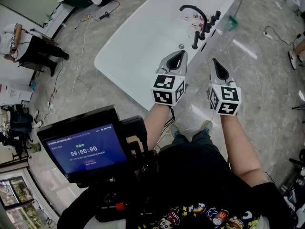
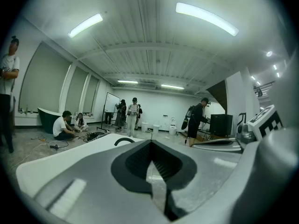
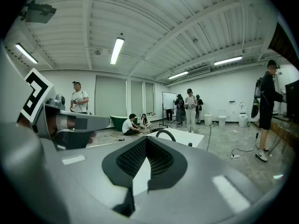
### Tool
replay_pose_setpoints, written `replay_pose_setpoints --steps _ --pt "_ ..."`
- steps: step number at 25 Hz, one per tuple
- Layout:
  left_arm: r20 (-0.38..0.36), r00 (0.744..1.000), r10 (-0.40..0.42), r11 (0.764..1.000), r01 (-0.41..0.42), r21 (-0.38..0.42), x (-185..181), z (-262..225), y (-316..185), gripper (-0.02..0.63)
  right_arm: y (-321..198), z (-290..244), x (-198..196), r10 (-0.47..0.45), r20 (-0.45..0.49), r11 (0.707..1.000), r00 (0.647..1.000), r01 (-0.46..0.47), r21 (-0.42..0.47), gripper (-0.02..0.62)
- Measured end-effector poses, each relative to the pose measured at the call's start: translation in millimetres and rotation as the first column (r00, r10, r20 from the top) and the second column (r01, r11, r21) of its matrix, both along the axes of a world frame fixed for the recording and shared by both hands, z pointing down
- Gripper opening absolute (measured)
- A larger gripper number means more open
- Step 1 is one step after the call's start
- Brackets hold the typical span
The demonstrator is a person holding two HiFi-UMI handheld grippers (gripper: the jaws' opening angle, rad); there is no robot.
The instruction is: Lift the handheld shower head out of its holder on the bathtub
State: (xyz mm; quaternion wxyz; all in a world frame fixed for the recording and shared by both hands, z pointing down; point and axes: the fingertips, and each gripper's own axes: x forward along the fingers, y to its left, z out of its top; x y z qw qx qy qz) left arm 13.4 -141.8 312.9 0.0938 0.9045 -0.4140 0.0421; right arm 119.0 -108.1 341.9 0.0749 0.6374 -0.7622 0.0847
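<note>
The white bathtub [image 1: 143, 37] lies ahead on the marble floor. On its right rim stand black fittings: a curved spout [image 1: 193, 9], knobs, and a slim upright black handheld shower head [image 1: 195, 39] in its holder. My left gripper [image 1: 178, 55] hovers just short of the rim, near the shower head, jaws together and empty. My right gripper [image 1: 214, 62] is beside it over the floor, also shut and empty. The spout [image 2: 124, 140] shows small in the left gripper view above the tub [image 2: 70, 162]. The right gripper view shows the spout [image 3: 166, 134] too.
A screen rig [image 1: 86, 147] hangs at my chest. A green-handled tool [image 1: 231, 22] and cables lie on the floor right of the tub. A person sits at the left [image 1: 24, 42]. Several people [image 3: 189, 104] stand in the far room, near a green tub [image 3: 117, 121].
</note>
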Motion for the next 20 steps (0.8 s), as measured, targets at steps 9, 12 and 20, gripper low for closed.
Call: replay_pose_setpoints --steps 9,12,20 --pt "-0.012 1.0 0.008 1.0 -0.008 0.0 -3 -1 2 0.0 0 -5 -9 -0.002 -0.006 1.0 1.0 0.002 0.02 0.025" --pt "-0.017 1.0 0.012 1.0 -0.012 -0.004 -6 1 3 0.0 1 -6 -13 -0.007 -0.004 1.0 1.0 0.007 0.026 0.026" --pt "-0.01 1.0 0.01 0.999 -0.011 -0.03 -8 23 -14 0.0 -20 27 -11 -0.006 -0.018 1.0 1.0 0.005 -0.012 0.028"
